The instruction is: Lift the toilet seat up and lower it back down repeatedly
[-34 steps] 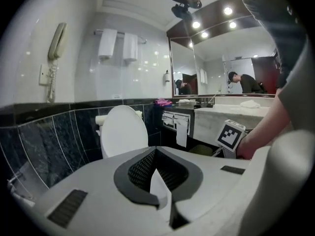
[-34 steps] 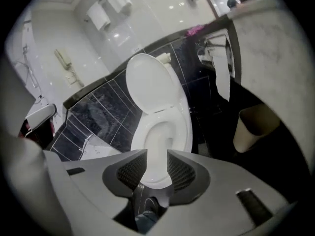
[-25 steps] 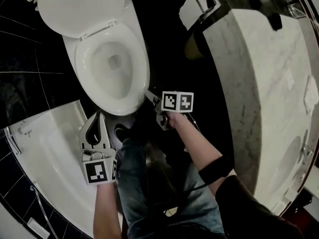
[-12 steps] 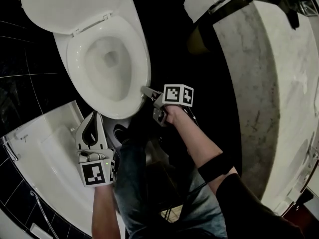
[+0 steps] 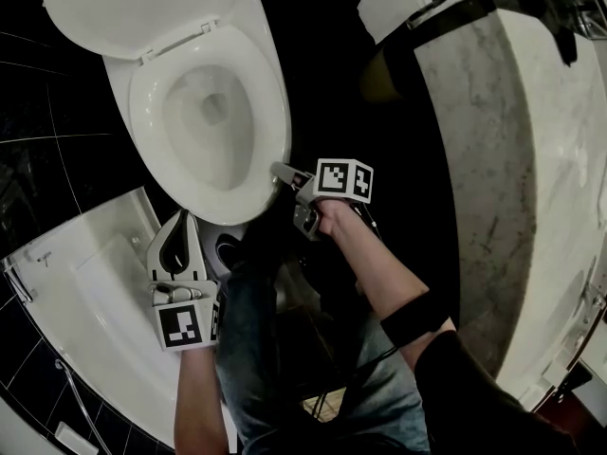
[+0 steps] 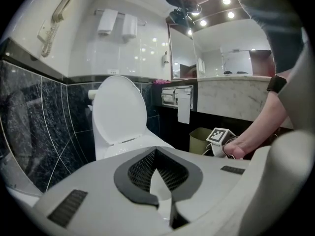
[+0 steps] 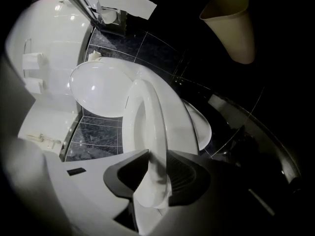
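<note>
Closest in, the person's one denim knee (image 5: pixel 254 339) shows between two bare forearms; each hand carries one gripper, two in all. The left gripper (image 5: pixel 180 224) hangs just short of the toilet's front, over the dark floor beside the one white bathtub (image 5: pixel 85 282), pointing forward and a little down; its jaws are closed tip to tip with nothing between them. The right forearm (image 5: pixel 379 273) reaches forward across the knee, and the right gripper (image 5: pixel 283 172) sits at the near right edge of the toilet, tipped downward and rolled onto its side; its jaws have just been closing and now pinch the rim of the toilet seat (image 5: pixel 275 126), a pad on each face of it.

There is one seat, one bowl (image 5: pixel 204 121) and one lid (image 5: pixel 133 8); the seat lies low over the bowl, its long axis running from the front edge nearest the person back to the hinge, front pointing at the knee. I cannot tell whether it rests fully on the bowl. Behind it the lid stands raised against the dark tiled wall. Off to the right, past the toilet, stands one waste bin (image 7: pixel 234 23).
</note>
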### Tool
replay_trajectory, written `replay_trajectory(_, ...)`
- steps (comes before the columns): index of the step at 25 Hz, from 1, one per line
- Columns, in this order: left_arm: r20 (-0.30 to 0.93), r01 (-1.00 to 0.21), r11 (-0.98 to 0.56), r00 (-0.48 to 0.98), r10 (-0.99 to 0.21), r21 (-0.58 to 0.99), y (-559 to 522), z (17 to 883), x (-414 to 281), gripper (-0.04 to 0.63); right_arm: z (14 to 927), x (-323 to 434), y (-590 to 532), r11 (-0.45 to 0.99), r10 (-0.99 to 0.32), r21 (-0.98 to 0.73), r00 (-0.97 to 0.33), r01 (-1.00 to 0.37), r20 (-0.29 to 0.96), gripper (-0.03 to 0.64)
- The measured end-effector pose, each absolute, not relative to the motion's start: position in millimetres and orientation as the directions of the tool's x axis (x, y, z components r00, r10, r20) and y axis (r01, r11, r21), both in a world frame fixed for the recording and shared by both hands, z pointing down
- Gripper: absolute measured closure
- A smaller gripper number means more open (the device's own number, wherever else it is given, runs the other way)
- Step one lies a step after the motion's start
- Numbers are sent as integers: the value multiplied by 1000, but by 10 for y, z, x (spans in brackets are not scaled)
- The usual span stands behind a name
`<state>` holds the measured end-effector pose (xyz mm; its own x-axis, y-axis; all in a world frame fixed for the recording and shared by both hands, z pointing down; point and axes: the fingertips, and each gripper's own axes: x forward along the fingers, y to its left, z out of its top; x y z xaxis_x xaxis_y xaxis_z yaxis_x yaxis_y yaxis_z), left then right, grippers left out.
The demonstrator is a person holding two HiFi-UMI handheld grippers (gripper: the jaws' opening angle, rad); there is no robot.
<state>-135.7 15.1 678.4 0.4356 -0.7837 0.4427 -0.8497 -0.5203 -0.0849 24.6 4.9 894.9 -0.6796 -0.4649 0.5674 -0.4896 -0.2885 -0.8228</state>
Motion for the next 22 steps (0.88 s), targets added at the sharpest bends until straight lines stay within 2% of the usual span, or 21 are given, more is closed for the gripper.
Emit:
replay_trajectory(11,466,-862,-504,427,-775,-47,176,6795,-1375,611,8786,254,57,-295,-475,-830,-681,-473,557,497)
replay_trajectory(19,496,-882,-471,417,-761,19,263,6569,-1356,611,8256,222,19,-316,-504,-856,-692,-409,517,509)
replay_trajectory(22,513,-887,-461,408,-755,26,371,6506,-1419,611,8007,239,-38,-295,-501,-855,-693,-427,518,505)
